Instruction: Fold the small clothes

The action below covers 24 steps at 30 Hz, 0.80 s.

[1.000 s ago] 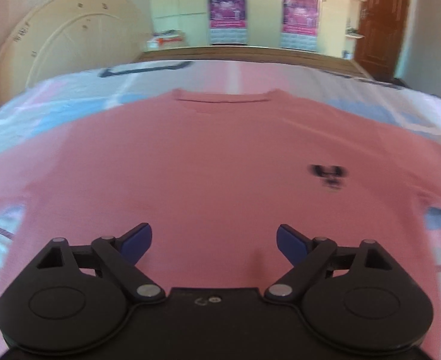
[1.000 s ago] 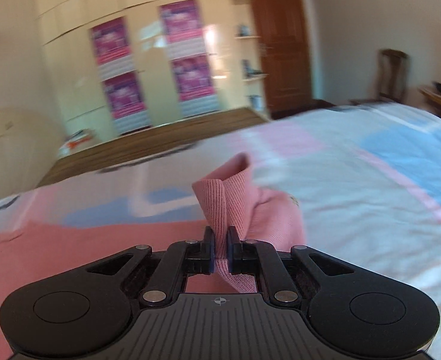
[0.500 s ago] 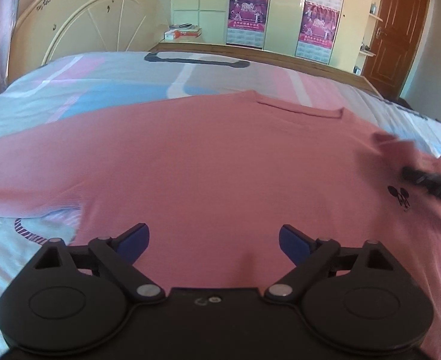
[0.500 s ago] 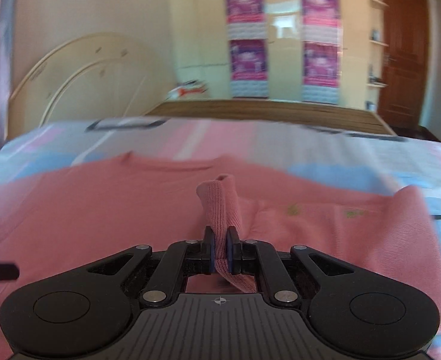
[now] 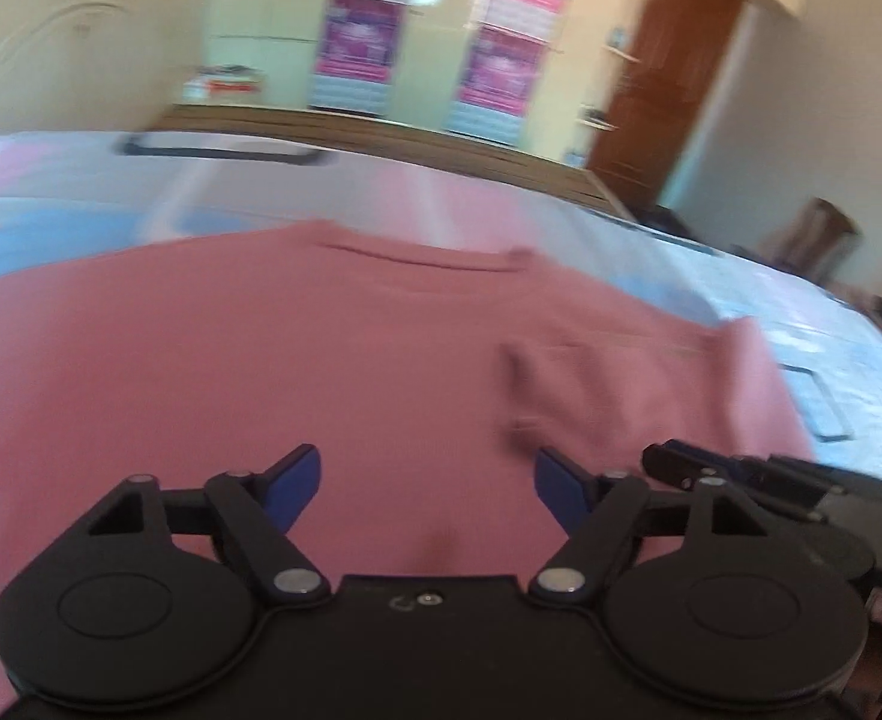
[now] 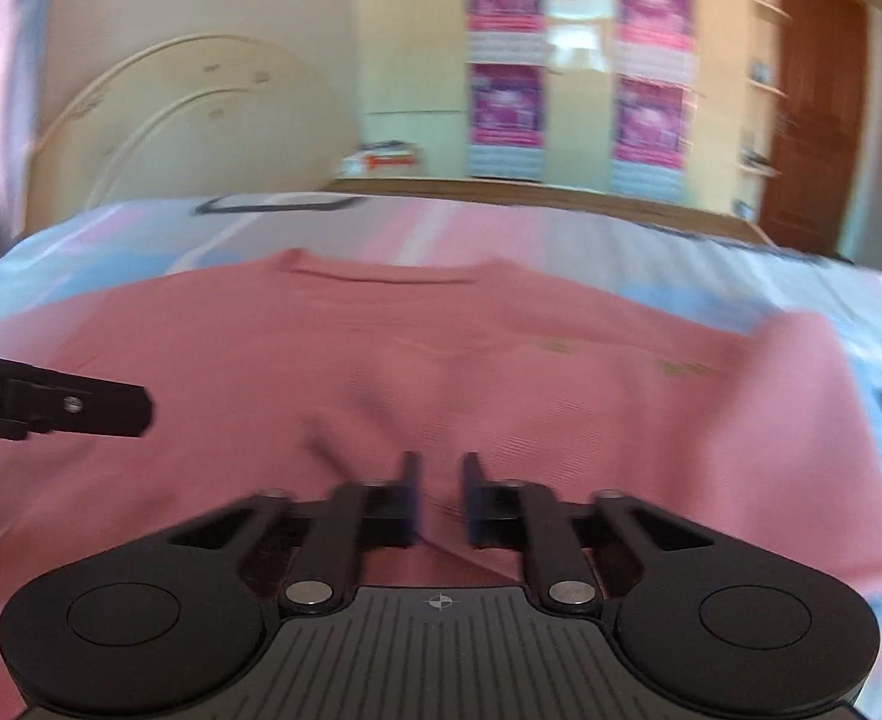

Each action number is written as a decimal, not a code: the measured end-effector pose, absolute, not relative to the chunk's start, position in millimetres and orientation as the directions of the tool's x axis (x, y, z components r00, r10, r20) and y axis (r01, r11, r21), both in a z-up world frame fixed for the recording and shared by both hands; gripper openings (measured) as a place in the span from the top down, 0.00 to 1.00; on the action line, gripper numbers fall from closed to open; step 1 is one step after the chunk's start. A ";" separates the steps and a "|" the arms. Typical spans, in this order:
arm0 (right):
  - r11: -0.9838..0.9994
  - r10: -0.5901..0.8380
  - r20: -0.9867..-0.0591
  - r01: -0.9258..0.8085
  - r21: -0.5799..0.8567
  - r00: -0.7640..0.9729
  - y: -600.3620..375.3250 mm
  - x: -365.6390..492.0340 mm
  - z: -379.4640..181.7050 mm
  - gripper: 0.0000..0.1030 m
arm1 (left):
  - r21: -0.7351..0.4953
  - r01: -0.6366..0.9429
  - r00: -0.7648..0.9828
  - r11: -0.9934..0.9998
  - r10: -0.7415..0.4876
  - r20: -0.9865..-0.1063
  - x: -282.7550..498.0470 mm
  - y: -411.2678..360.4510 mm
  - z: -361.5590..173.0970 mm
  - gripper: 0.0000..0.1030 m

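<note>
Sleeve (image 6: 651, 372) down (folded inward) — beyond right claw (image 6: 439, 498)

Left gripper (image 5: 428, 477) hangs over the pink shirt (image 5: 273, 372), jaws closing, nothing between them. Shirt lies on the bed (image 5: 759, 294), right sleeve (image 5: 639, 384) folded inward. Right gripper (image 5: 657, 459) enters at near right.

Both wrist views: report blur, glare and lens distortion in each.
Left wrist view: motion blur smears the pink shirt and the posters, while the left gripper stays sharp; fisheye bends the bed. Right wrist view: softer blur, strongest on the shirt's folded-over part at right; glare on the wardrobe door between the posters; the right gripper is crisp.
</note>
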State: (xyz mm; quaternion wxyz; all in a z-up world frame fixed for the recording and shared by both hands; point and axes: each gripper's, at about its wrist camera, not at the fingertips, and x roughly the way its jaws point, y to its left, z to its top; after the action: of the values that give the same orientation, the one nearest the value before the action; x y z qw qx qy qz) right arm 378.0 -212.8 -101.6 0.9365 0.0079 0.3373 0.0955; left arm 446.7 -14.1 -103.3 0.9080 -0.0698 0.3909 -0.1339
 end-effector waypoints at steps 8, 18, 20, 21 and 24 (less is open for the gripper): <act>0.996 0.031 -0.645 0.027 0.080 0.763 -282.0 353.4 -91.2 0.90 | -0.247 0.224 0.565 0.943 -0.332 -0.756 491.9 -84.8 -137.4 0.62; 0.968 -0.093 -0.639 0.219 0.121 0.763 -357.4 316.0 -74.5 0.90 | -0.275 0.187 0.749 0.943 -0.318 -0.581 470.5 -57.2 -94.4 0.93; 0.965 -0.090 -0.639 0.226 0.135 0.764 -363.5 315.9 -71.8 0.90 | -0.235 0.153 0.795 0.960 -0.261 -0.547 456.3 -36.2 -86.9 0.94; 0.966 -0.084 -0.639 0.221 0.138 0.765 -363.7 316.8 -70.8 0.90 | -0.220 0.134 0.807 0.966 -0.236 -0.542 453.0 -27.2 -86.9 0.94; 0.972 -0.062 -0.644 0.194 0.136 0.763 -356.7 321.6 -72.8 0.90 | -0.219 0.064 0.777 0.974 -0.186 -0.601 452.1 0.3 -105.8 0.94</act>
State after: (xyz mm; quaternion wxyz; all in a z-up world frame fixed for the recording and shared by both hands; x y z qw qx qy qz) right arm 321.6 -356.7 -72.8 0.9338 0.0975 0.3374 -0.0687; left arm 452.1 0.3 -105.8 0.9380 -0.0937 0.3269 -0.0667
